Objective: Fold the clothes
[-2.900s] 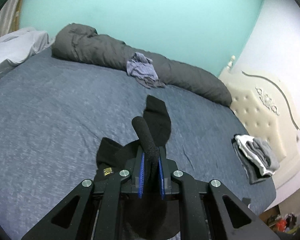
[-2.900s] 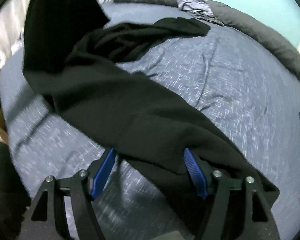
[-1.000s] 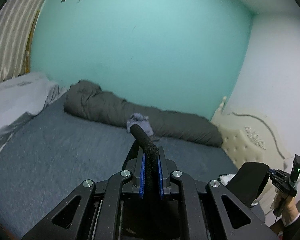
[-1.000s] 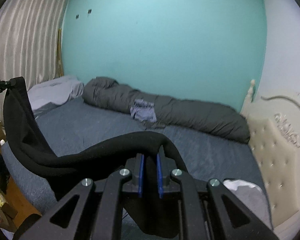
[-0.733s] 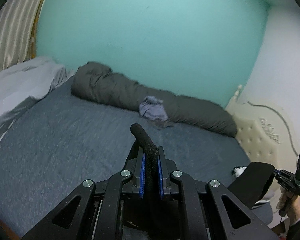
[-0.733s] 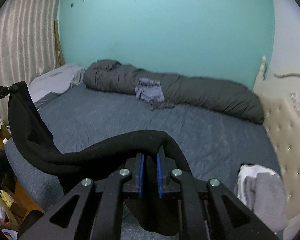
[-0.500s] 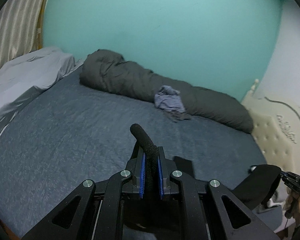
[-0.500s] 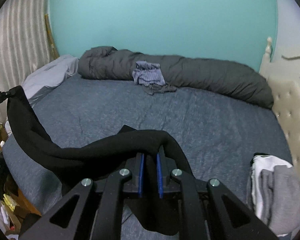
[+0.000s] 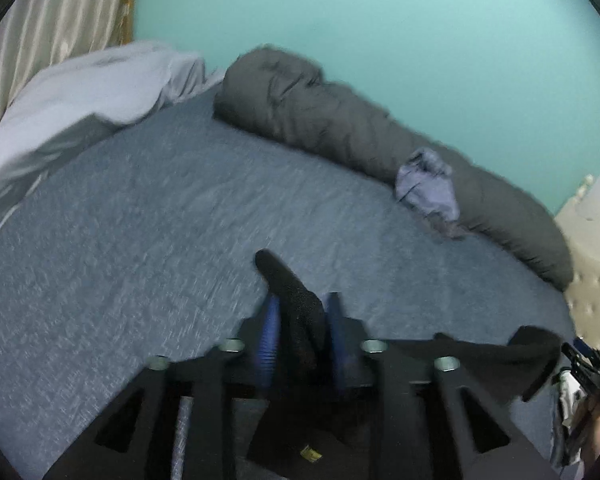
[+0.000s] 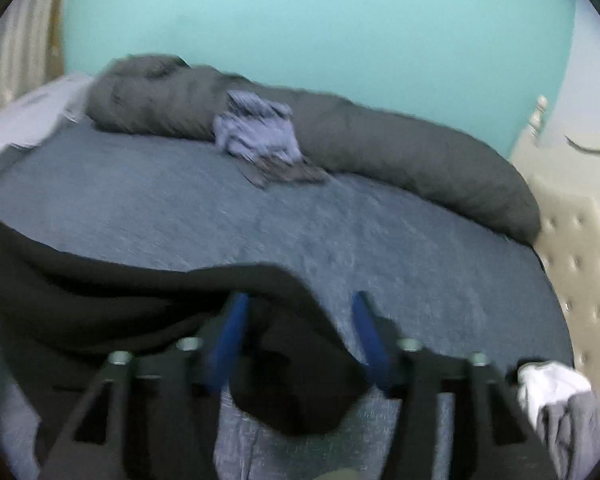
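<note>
My left gripper is clamped on a fold of the black garment; blue pads press either side. My right gripper has its jaws spread, cloth draped loosely between them. The garment sags between both tools onto the bed's near edge. Grey-blue bedspread, frames blurred. Dark duvet roll lies along the far edge, a lilac garment on it. Folded pile at the right edge by the cream headboard. Teal wall, striped curtain left.
</note>
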